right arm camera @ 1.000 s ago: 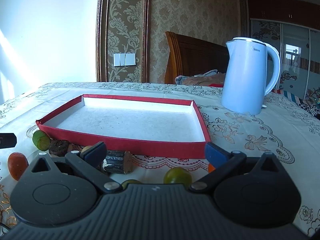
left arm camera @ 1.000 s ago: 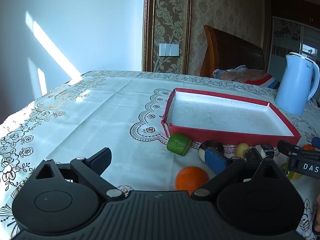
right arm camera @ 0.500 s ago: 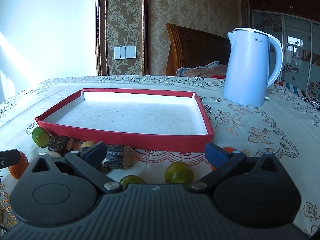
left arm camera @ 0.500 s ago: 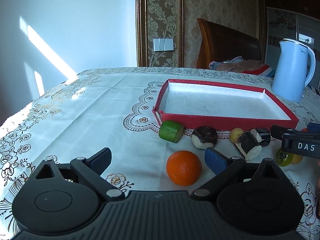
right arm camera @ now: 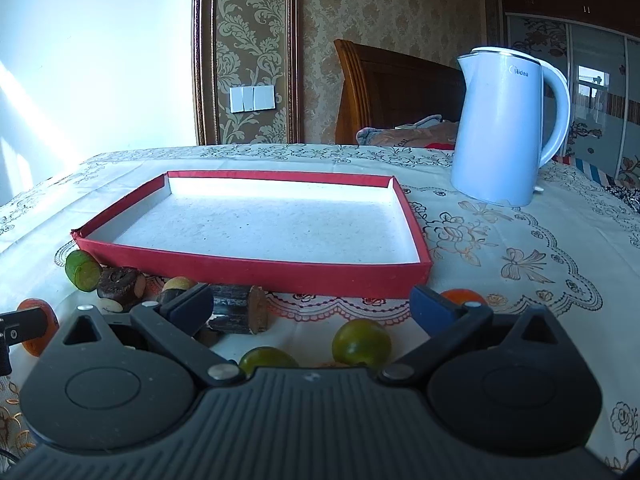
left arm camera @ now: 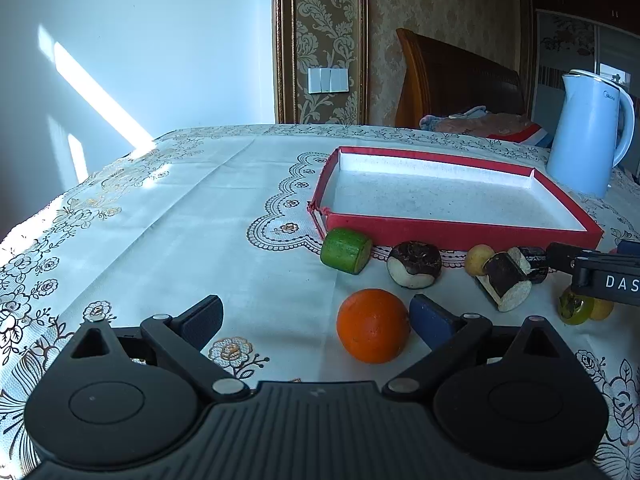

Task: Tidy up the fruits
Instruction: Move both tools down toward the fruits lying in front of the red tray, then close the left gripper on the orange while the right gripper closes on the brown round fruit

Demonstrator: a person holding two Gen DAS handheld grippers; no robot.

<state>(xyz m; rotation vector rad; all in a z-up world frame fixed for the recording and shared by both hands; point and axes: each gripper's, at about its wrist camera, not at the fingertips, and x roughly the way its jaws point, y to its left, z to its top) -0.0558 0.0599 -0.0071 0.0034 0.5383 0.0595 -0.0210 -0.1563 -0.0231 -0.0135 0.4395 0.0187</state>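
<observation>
Between spread fingers of left hand-held gripper [left arm camera: 316, 318]: orange [left arm camera: 373, 326], touching right finger; ungripped.

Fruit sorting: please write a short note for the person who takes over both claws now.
Left claw: open, holds nothing, low over the cloth, orange just inside its right finger.
Right claw: open, holds nothing, two green fruits just in front.
Red tray: nothing in it.
All fruit pieces, such as the green chunk, lie on the tablecloth along the tray's near wall.
Done: nothing placed. Left: every piece into the tray.
</observation>
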